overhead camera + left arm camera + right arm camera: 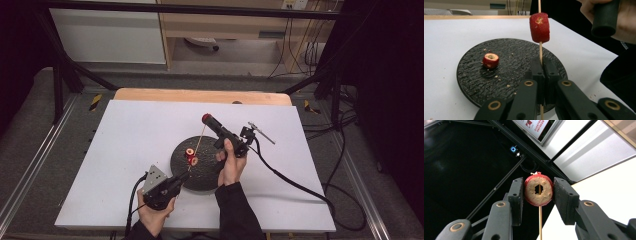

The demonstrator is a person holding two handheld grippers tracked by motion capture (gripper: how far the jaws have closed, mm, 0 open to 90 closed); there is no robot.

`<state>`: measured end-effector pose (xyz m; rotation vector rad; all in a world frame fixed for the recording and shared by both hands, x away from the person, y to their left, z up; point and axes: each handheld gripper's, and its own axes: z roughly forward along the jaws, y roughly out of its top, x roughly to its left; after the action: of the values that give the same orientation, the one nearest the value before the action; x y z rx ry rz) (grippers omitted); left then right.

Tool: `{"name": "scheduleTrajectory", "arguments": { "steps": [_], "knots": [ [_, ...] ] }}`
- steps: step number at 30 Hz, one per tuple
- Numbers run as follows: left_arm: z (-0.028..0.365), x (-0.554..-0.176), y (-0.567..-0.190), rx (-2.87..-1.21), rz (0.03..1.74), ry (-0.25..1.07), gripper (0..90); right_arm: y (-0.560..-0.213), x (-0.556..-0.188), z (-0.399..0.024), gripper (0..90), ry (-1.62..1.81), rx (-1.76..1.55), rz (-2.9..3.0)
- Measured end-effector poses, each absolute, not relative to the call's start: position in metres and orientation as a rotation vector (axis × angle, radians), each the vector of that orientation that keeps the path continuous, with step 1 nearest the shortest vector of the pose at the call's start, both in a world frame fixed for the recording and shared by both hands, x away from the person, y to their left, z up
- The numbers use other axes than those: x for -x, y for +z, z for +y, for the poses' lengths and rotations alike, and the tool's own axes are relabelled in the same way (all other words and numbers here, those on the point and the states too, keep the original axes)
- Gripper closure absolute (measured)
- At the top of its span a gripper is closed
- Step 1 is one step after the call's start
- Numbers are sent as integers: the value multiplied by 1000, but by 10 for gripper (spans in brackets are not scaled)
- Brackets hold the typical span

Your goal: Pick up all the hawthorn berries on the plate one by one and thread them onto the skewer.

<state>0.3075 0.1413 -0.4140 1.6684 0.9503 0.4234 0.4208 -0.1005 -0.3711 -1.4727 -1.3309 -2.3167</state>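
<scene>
A thin wooden skewer (540,50) stands upright, and my left gripper (543,62) is shut on its lower part, over the near rim of a black round plate (474,82). A red fruit chunk (539,27) is threaded on the skewer above the jaws. A second red chunk (490,60) lies on the plate. My right gripper (538,195) is shut on a red-skinned ring slice (538,190), with the skewer's tip in the slice's hole. In the high view the left gripper (184,175) is at the plate's near edge, and the right gripper (206,119) is above its far side.
The plate (210,177) sits mid-table on a white board (125,150), with crumbs scattered on it. A wooden table edge (200,95) shows at the back. Cables trail off the table's right side. Black frame bars stand around the table.
</scene>
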Motion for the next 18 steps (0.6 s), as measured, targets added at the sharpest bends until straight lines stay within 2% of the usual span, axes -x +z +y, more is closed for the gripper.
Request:
{"name": "scheduleTrajectory", "arguments": {
  "steps": [18],
  "knots": [
    [140, -331, -403, -1681, 966, 403, 885, -386, -411, -90, 617, -2251, 1450, -1449]
  ]
}}
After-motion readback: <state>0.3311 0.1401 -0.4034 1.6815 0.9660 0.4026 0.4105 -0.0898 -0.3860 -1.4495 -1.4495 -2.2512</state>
